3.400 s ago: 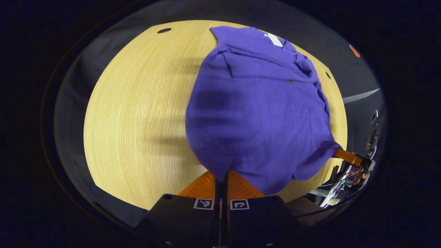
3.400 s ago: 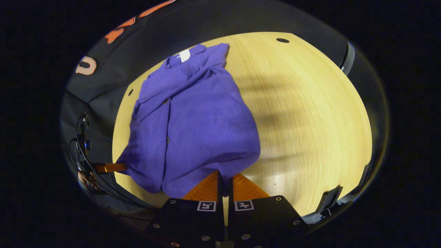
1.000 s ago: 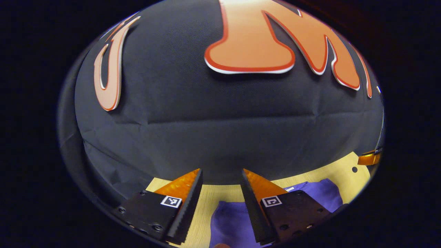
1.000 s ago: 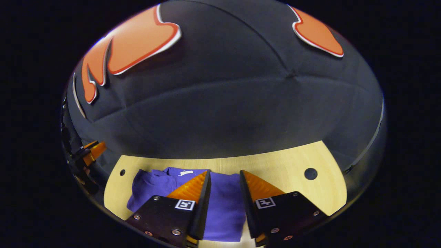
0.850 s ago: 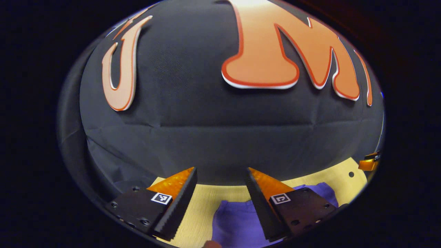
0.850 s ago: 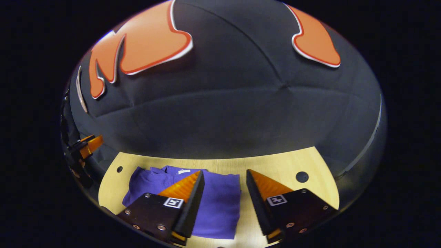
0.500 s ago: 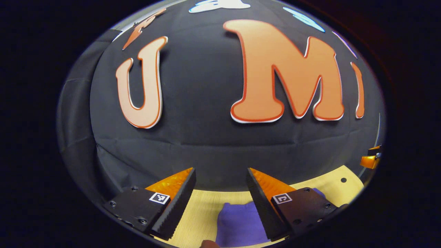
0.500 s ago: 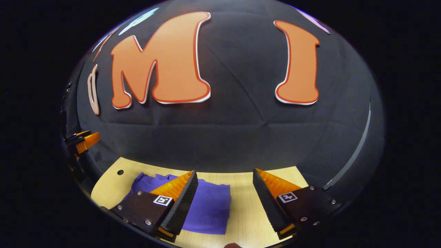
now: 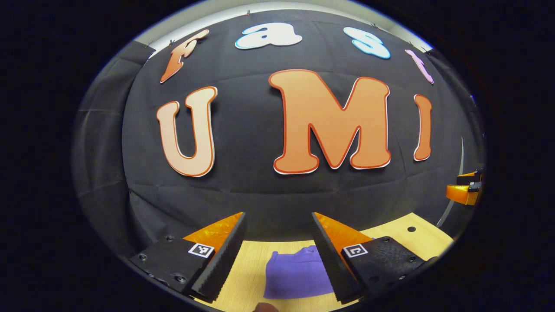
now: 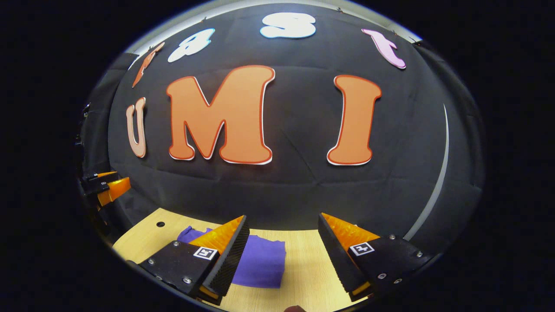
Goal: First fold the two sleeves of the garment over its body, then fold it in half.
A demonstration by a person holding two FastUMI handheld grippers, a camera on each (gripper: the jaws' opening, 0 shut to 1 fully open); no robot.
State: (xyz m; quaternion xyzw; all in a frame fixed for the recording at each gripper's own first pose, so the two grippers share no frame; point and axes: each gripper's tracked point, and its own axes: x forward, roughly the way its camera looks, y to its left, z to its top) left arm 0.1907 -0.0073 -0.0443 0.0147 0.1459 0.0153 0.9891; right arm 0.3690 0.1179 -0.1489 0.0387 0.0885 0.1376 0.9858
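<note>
Left gripper view
Tongs: the left tongs stood spread wide, nothing between the fingers, raised off the table and pointed at the booth wall.
Garment: the purple garment lay as a compact folded bundle on the table, below and just ahead of the gap between the fingers, partly behind the finger on the view's right side.
Other tongs: the right tongs showed far off to the view's right edge, above the table; their spread could not be told from there.
Step in hand: judged from the tidy bundle and the empty tongs, the sleeve folds and the half fold looked done; this read as the pull-away after release.

Right gripper view
Tongs: the right tongs were likewise spread, pinching nothing, lifted clear of the table.
Garment: the garment lay flat on the table, below and partly behind the finger on the view's left side, its near edge straight.
Other tongs: the left tongs showed at the view's far left, well apart from the garment.
Next move: probably none beyond keeping both tongs away; a touch-up would call for coming back down to a loose edge without dragging the layers.
Containers: none seen; the table carried the garment, and round holes showed in its top.
</note>
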